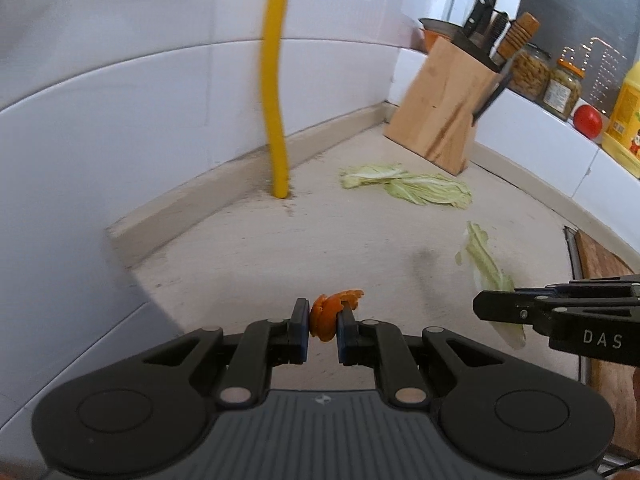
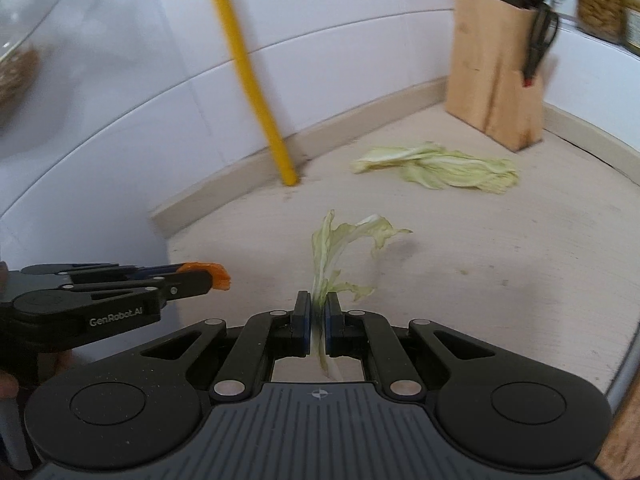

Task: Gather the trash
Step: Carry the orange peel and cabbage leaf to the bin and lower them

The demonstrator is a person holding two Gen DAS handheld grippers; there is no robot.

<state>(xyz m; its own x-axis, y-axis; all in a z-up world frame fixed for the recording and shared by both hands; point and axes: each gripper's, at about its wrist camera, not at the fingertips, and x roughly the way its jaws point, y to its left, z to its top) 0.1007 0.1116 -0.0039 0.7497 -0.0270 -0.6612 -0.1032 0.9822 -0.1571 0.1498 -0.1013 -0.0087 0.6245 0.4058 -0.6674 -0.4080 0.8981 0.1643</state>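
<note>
Trash: a curled orange peel (image 1: pixel 329 315) is pinched in the left gripper (image 1: pixel 323 330); a limp, ribbed leaf (image 2: pixel 340 254), stem hidden between the pads, in the right gripper (image 2: pixel 318 326). Crinkled leaves (image 1: pixel 408 186) lie before the wooden knife block (image 1: pixel 438 110).

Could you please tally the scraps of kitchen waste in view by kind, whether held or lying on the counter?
Orange peel: 1, held in the left gripper as the orange peel.
Cabbage leaves: 2, one cabbage leaf in the right gripper, one leaf pile on the counter.
Total: 3.
</note>
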